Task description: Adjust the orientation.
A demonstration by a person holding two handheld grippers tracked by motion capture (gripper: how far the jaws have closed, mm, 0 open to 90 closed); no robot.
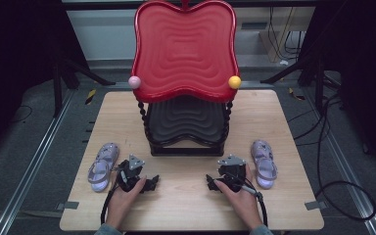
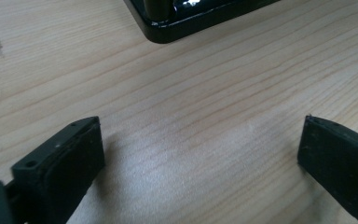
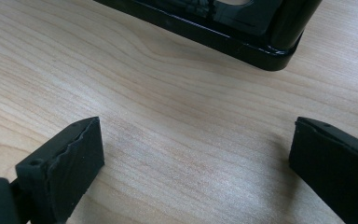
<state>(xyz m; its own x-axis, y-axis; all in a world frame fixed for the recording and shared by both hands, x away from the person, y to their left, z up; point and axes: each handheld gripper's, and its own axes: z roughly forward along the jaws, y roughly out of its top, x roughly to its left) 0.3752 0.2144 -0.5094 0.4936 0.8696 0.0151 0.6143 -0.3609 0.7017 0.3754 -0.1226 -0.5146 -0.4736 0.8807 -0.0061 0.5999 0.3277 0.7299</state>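
Observation:
Two small lilac sandals lie on the wooden table [image 1: 186, 205]: one sandal [image 1: 103, 166] at the left, the other sandal [image 1: 264, 164] at the right. Between them stands a two-tier rack with a red apple-shaped tray [image 1: 185, 49] on top and a black tray [image 1: 186, 120] beneath. My left gripper [image 1: 151, 183] rests on the table just right of the left sandal, open, with bare wood between its jaws [image 2: 200, 135]. My right gripper [image 1: 210, 182] rests just left of the right sandal, open as well, nothing between its jaws [image 3: 198, 135]. Both point inward toward the rack's black base [image 2: 168, 28] [image 3: 242, 42].
A pink ball [image 1: 134, 82] and a yellow ball [image 1: 234, 82] cap the red tray's front corners. Bare wood lies between the two grippers in front of the rack. Cables [image 1: 342, 196] and dark stand legs lie on the floor around the table.

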